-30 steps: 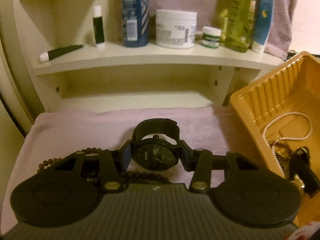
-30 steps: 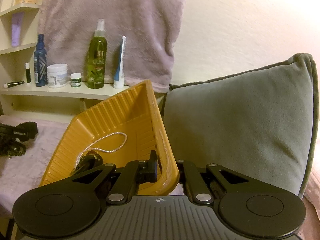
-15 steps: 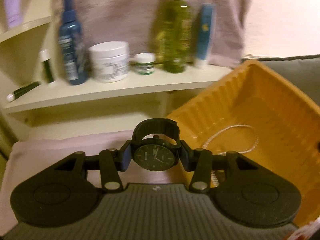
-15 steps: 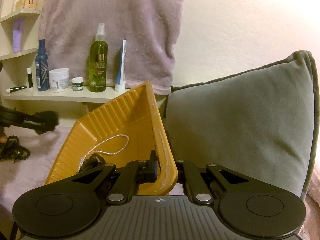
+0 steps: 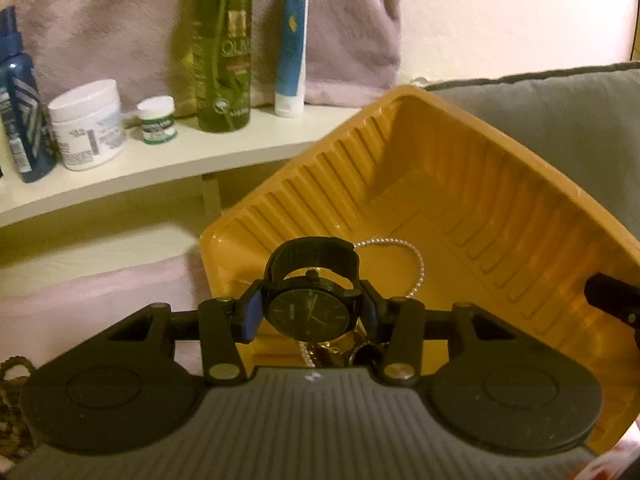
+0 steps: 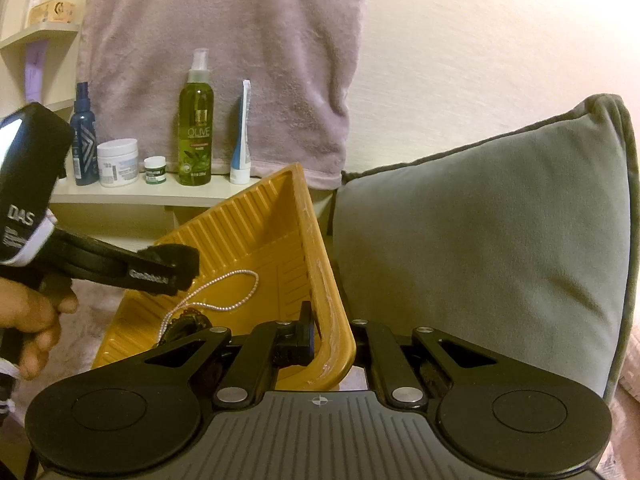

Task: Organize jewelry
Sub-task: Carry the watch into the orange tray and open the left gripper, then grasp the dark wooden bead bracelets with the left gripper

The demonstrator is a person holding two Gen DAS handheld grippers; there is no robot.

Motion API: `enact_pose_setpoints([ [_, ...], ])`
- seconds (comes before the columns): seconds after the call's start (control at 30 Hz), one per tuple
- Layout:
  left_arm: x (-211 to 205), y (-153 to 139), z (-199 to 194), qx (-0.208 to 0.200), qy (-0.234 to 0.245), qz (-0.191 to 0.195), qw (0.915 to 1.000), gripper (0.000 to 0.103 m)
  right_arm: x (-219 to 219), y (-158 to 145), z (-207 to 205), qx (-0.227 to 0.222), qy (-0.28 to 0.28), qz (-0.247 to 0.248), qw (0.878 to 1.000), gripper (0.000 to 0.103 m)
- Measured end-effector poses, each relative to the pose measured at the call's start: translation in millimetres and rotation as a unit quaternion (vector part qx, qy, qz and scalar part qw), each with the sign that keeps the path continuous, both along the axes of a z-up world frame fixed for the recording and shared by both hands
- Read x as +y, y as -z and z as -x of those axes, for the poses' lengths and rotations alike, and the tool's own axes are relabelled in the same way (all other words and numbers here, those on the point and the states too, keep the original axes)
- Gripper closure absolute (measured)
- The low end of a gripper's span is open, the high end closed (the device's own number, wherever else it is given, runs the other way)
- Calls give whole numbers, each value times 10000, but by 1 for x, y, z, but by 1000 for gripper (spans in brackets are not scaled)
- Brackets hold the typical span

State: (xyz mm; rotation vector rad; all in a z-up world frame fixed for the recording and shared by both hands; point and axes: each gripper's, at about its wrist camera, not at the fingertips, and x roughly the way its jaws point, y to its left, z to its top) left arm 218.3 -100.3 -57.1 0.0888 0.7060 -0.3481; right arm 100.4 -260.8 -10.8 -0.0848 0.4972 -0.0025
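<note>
The left gripper (image 5: pixel 313 312), clamped on the black watch (image 5: pixel 310 307), has swung from above the pink cloth (image 5: pixel 80 292) (beaded bracelet left behind) to over the yellow tray (image 5: pixel 460 184), above the pearl necklace (image 5: pixel 416 256).

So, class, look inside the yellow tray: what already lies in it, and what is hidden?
Inside the yellow tray lies a pearl strand beside a dark, tangled piece. The black watch in the left gripper covers the rest of that pile.
</note>
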Motion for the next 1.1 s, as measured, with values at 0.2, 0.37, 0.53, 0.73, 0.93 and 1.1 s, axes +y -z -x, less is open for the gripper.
enact_pose_setpoints([
  [0.2, -2, 6, -7, 148, -12, 43, 9999, 55, -1, 0, -2, 12, 10, -13, 10000, 97],
  [0.37, 1, 0, -5, 80, -34, 32, 10000, 51, -1, 1, -2, 15, 0, -3, 10000, 97],
  [0.53, 9, -6, -2, 37, -106, 55, 9999, 51, -1, 2, -3, 24, 3, 24, 10000, 97],
  [0.73, 30, -14, 14, -117, -429, 28, 9990, 51, 0, 2, -2, 4, 10, 45, 10000, 97],
  [0.93, 66, -15, 43, -300, -892, -178, 9954, 51, 0, 4, -2, 9, 11, 94, 10000, 97],
  [1.1, 101, -8, 64, -258, -1333, -321, 9902, 51, 0, 4, -2, 18, 13, 102, 9999, 97],
])
